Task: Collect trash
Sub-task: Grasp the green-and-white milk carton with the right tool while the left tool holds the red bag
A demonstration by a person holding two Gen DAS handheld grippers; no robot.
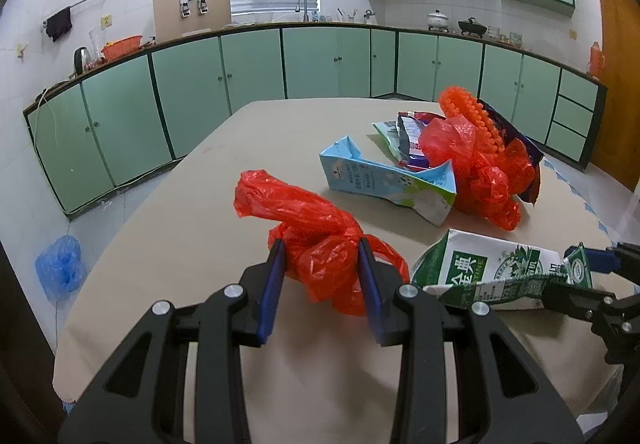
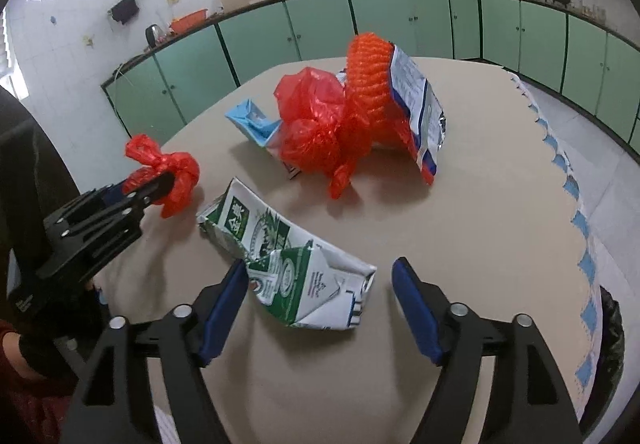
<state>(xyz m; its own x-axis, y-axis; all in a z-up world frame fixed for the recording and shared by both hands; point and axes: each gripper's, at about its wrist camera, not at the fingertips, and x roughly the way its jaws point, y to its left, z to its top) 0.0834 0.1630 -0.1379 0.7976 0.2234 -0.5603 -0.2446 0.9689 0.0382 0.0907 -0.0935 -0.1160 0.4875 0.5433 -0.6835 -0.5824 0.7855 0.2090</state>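
A round table with a beige cloth (image 2: 460, 228) filled most of both views, in a kitchen lined with pale green cabinets (image 1: 192, 91).

Toward the table's far side lay a heap of trash: a crumpled red plastic bag (image 2: 316, 123) tangled with orange plastic netting (image 2: 368, 63), a torn blue-and-white foil snack packet (image 2: 420, 99) leaning against it, and a squashed light blue milk carton (image 1: 380, 179) just beside it.

Nearer, a flattened green-and-white milk carton (image 2: 288, 260) lay on the cloth. The right gripper (image 2: 320, 284) stood wide open around its near end; whether the left pad touched the carton could not be told, and the right pad was clear of it.

To the left, the left gripper (image 1: 322, 260) was closed on a small twisted red plastic bag (image 1: 304, 219), pinched between its blue pads (image 1: 272, 284).
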